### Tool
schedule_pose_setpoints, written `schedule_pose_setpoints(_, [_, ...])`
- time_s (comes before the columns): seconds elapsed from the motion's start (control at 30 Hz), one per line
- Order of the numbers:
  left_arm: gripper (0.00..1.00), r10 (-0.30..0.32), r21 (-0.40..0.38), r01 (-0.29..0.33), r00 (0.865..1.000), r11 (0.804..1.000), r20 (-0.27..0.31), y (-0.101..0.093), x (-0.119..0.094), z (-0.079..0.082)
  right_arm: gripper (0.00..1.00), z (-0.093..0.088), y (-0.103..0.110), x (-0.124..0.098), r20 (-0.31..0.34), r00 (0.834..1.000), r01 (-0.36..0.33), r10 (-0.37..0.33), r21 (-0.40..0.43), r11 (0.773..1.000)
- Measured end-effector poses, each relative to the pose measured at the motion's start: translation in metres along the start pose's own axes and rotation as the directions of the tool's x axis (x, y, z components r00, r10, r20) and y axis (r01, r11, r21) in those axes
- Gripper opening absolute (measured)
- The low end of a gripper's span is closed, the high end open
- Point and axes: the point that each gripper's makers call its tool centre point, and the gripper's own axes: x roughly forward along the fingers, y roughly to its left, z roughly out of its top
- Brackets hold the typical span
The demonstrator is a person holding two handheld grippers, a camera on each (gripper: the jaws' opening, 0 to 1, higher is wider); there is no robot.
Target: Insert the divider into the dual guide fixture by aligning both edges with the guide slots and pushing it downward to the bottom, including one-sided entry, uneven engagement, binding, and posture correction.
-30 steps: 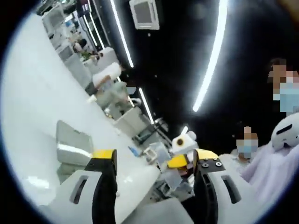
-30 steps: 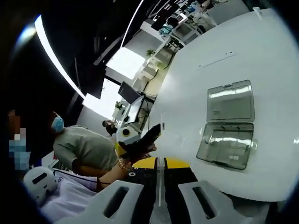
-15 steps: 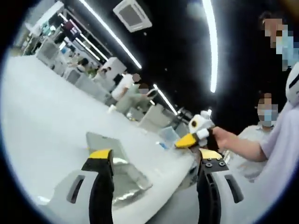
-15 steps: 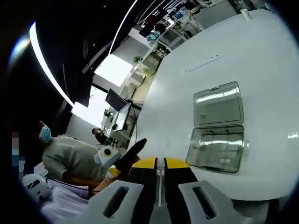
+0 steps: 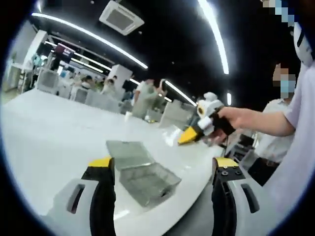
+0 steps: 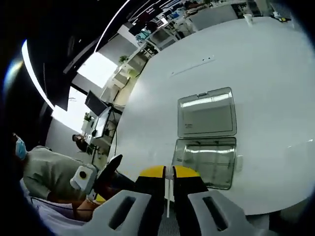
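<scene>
The clear plastic case (image 6: 206,139) lies open on the white table (image 6: 256,59), just above the right gripper (image 6: 168,173) at the lower centre of the right gripper view. Its lid (image 6: 205,114) is folded flat toward the upper part of the frame, and its tray (image 6: 205,161) sits nearer the jaws, touching the lid along the hinge line. A thin pale strip stands in the narrow slit between the 2 yellow-tipped jaws, which are pressed nearly together; whether that strip is the divider I cannot tell. The guide slots inside the tray are too small to make out.

In the left gripper view the same case (image 5: 142,169) rests on the table (image 5: 44,128) in the lower middle of the frame, between the 2 jaws of the left gripper (image 5: 162,169) and beyond their tips. Those jaws stand wide apart and grasp nothing. At the right of that frame a hand (image 5: 231,119) holds another gripper (image 5: 194,132) with yellow tips, above the table edge and apart from the case. People stand in the background at the upper centre.
</scene>
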Motion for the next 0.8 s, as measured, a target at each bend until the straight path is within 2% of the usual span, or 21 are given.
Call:
schedule_pose_setpoints(0.1, [0.78, 0.014, 0.014, -0.014, 1.0, 1.0, 0.001, 0.001, -0.002, -0.004, 0.0, 0.0, -0.007, 0.004, -0.019, 0.999, 0.048, -0.048, 0.011, 0.999])
schedule_pose_setpoints(0.13, [0.78, 0.012, 0.013, -0.012, 1.0, 1.0, 0.002, 0.0, -0.002, -0.005, 0.0, 0.0, -0.016, 0.005, -0.027, 0.994, 0.103, -0.104, -0.009, 0.995])
schedule_pose_setpoints(0.17, [0.77, -0.002, 0.022, 0.003, 1.0, 1.0, -0.015, -0.003, -0.002, -0.009, 0.0, 0.0, -0.019, 0.007, -0.035, 0.991, 0.125, -0.126, -0.029, 0.992])
schedule_pose_setpoints(0.23, [0.76, 0.001, 0.061, 0.001, 0.999, 0.998, -0.032, -0.005, -0.001, -0.013, 0.0, 0.0, -0.023, 0.01, -0.037, 0.987, 0.154, -0.154, -0.016, 0.988])
schedule_pose_setpoints(0.4, [0.76, -0.028, 0.09, 0.031, 0.999, 0.995, -0.031, -0.013, 0.0, -0.011, 0.0, 0.002, -0.035, 0.021, -0.054, 0.973, 0.223, -0.224, -0.018, 0.975])
schedule_pose_setpoints(0.63, [0.74, -0.05, 0.082, 0.054, 0.998, 0.995, -0.049, -0.017, -0.001, -0.014, 0.0, -0.009, -0.046, 0.037, -0.096, 0.944, 0.315, -0.316, -0.023, 0.949])
schedule_pose_setpoints(0.8, [0.74, -0.062, 0.074, 0.066, 0.996, 0.995, -0.057, -0.018, -0.002, -0.016, 0.0, -0.008, -0.056, 0.045, -0.114, 0.924, 0.364, -0.364, -0.02, 0.931])
